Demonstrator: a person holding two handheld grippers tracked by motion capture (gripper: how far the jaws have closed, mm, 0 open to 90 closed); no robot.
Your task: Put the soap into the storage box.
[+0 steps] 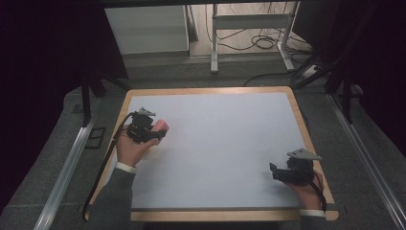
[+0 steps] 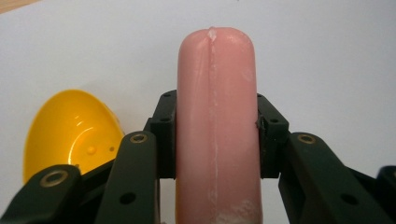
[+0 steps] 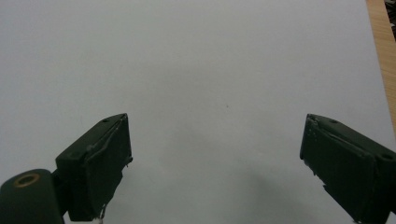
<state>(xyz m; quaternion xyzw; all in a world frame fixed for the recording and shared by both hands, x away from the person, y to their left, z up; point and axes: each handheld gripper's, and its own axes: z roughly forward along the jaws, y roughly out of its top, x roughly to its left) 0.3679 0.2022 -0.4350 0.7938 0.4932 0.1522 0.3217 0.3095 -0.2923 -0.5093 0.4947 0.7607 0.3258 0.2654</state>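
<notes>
Two pads of the left gripper [image 2: 215,140] press on the pink sausage [image 2: 215,116] at mid-length, one on each flank, its rounded tip sticking out beyond them over the white table [image 1: 225,139]. It looks light, smooth and a little yielding, probably plastic, so a squeeze across the middle should keep it from sliding. A yellow bowl [image 2: 70,130] lies below, left of the jaws. The right gripper [image 3: 215,158] gapes wide, empty.
</notes>
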